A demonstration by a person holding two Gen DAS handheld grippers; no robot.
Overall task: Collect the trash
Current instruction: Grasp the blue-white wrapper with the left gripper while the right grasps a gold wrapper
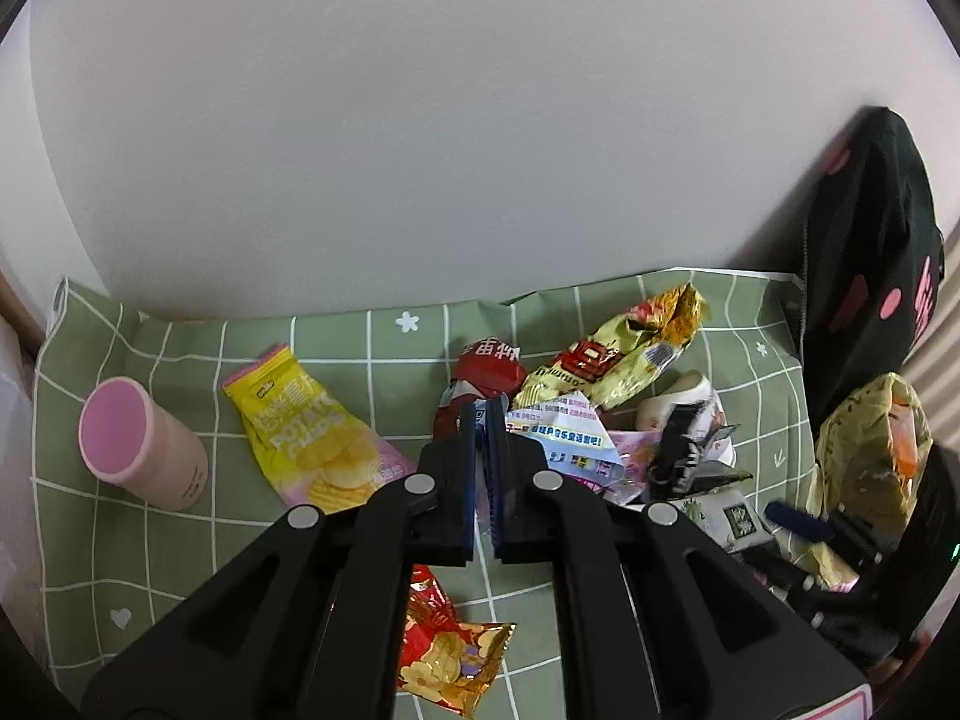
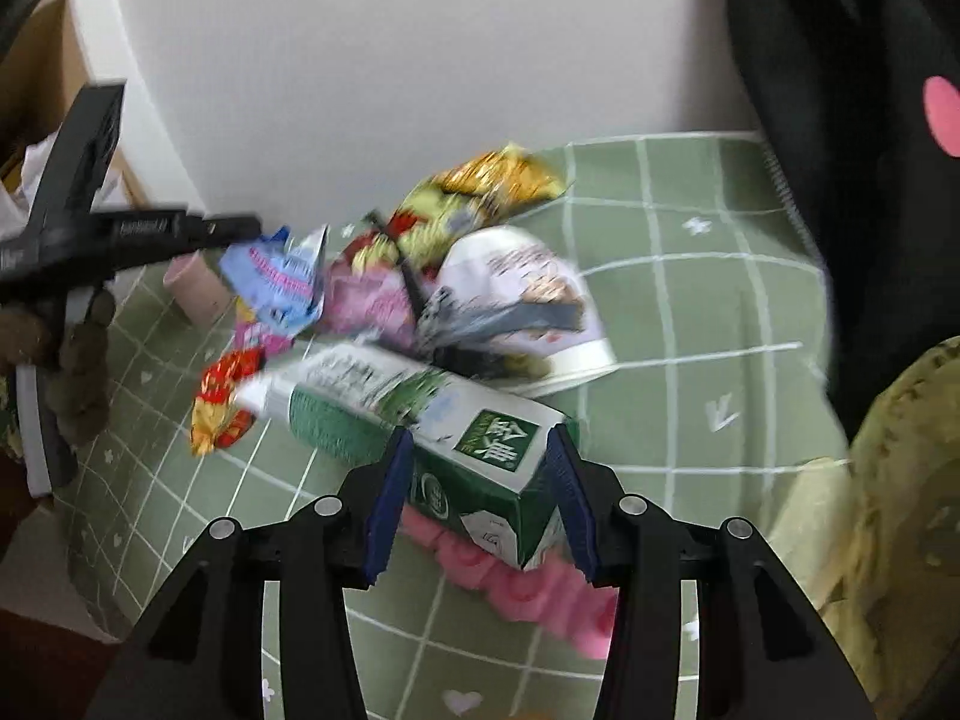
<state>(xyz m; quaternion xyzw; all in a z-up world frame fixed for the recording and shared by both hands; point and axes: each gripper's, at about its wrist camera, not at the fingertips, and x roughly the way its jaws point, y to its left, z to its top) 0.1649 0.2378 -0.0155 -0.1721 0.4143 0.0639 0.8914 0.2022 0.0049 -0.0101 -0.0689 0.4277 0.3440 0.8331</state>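
**Trash in both grips, and either catch could slip**

Clutter covers a green checked cloth (image 1: 180, 540), with a pink cup (image 1: 144, 450) upright at far left and a yellow chips bag (image 1: 306, 426) flat beside it. A red-gold packet (image 1: 450, 654) lies nearer, below the left gripper (image 1: 482, 414). That gripper's jaws are pressed together on the thin edge of a blue-and-white wrapper (image 1: 564, 438). In the right wrist view the wrapper hangs from its tip, clear of the cloth.

The hold is only a sliver of film, so a tug or swing could pull it free. The wrapper's loose end sits just beside the pile (image 1: 630, 360) of foil bags, so it may snag one and drag it along.

To the right, the right gripper (image 2: 480, 432) is clamped across one end of a green carton (image 2: 420, 414), its jaws held wide by the box. The long body reaches out toward the pile, so gripped this far off centre it could pivot or sag between the pads. Any liquid left inside might spill.

The carton rests over a pink pack (image 2: 528, 588) and lies just beside a tipped paper cup (image 2: 528, 294). A careless lift could knock the cup rolling. The two grippers work near each other and could clash. No bin can be made out for certain.
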